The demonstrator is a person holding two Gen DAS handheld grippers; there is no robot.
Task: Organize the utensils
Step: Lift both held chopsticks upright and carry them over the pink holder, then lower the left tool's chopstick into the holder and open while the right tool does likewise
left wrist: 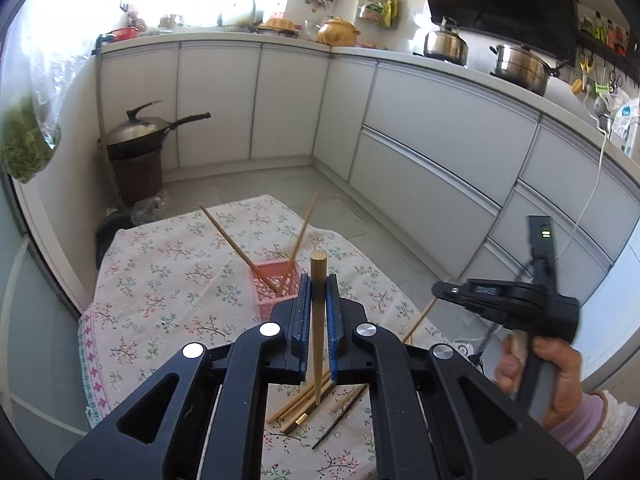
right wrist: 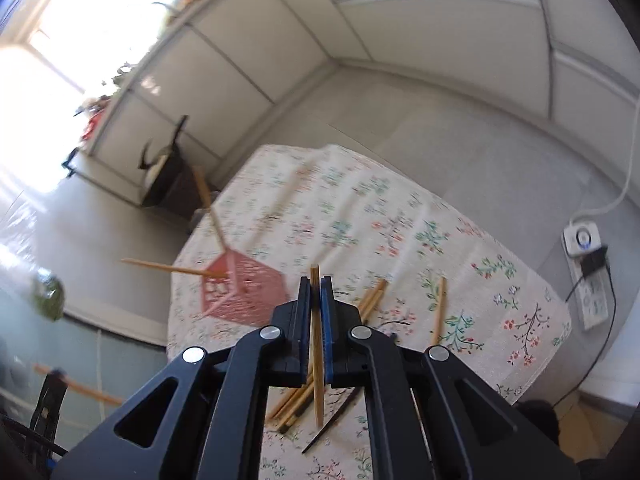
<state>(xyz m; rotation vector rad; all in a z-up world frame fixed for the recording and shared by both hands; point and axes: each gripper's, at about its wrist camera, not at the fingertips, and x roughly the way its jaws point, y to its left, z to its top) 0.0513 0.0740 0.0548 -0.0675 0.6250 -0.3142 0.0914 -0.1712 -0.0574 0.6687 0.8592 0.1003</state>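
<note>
Both my left gripper and right gripper are clamped on 1 chopstick each, light, stiff, slick bamboo, so I'm pinching mid-shaft with the tip poking past the jaws.

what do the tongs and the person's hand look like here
Both tongs are black plastic with triangular cut-outs, round silver pivot bolts and blue pads on the fingers. The left tongs and right tongs look identical. Seen from the left wrist, the right unit's upright black handle carries a small green light. The hand on that handle wears a lilac cuff under a fluffy white sleeve.
</note>
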